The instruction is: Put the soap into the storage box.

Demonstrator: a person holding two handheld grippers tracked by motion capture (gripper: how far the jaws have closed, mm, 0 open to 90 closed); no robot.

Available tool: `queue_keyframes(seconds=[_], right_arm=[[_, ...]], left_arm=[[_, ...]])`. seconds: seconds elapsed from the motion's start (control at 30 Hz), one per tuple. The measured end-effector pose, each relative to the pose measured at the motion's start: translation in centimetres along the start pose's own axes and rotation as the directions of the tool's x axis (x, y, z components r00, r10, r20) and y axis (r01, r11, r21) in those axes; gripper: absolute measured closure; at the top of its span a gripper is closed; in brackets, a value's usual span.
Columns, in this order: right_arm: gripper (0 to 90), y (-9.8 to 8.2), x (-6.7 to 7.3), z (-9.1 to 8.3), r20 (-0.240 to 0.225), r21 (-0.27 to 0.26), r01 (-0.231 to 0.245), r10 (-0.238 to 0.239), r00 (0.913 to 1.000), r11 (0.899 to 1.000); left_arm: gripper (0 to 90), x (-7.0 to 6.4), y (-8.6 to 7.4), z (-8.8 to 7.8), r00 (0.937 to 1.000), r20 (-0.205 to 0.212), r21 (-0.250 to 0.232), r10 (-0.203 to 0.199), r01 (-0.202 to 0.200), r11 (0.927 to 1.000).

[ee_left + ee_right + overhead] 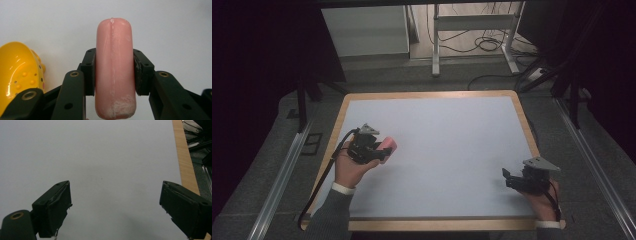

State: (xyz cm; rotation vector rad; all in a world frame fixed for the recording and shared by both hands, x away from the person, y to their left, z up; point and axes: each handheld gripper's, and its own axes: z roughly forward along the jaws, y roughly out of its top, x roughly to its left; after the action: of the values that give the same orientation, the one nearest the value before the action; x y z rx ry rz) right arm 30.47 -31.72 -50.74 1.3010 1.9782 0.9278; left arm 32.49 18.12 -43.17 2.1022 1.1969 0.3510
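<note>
The jaws of the left gripper (113, 72) squeeze a smooth pink rounded sausage-shaped block (114, 67), just above the white table (452, 145). The right gripper (115, 207) is wide open, holding nothing.

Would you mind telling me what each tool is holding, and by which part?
The left tool clamps the pink sausage across its middle, one pad on each side. The right tool holds nothing.
</note>
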Motion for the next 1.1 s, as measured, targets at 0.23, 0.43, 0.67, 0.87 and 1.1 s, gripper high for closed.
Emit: queue_keyframes(seconds=[0.23,0.43,0.67,0.87,1.1], right_arm=[[10.2,0.0,0.0,0.0,0.001,0.000,0.001,-0.001,1.0000,1.000],[10.2,0.0,0.0,0.0,0.002,0.000,0.000,0.000,1.0000,1.000],[10.1,0.0,0.0,-0.1,0.000,-0.003,-0.001,0.001,1.0000,1.000],[10.1,0.0,0.0,-0.1,0.003,-0.003,-0.002,0.002,1.0000,1.000],[10.2,0.0,0.0,-0.1,0.001,-0.004,0.005,-0.005,1.0000,1.000]], left_arm=[[60.3,0.4,0.1,-0.2,0.9999,-0.011,-0.005,-0.007,0.007,1.0000],[60.3,0.7,0.1,-0.4,0.9997,-0.023,-0.010,-0.012,0.011,0.9999],[60.3,1.3,0.1,-0.4,0.9993,-0.033,-0.005,-0.019,0.019,0.9998],[60.3,1.8,0.1,-0.5,0.9985,-0.047,-0.006,-0.028,0.028,0.9996],[60.3,2.5,0.1,-0.6,0.9972,-0.061,-0.007,-0.043,0.042,0.9991]])
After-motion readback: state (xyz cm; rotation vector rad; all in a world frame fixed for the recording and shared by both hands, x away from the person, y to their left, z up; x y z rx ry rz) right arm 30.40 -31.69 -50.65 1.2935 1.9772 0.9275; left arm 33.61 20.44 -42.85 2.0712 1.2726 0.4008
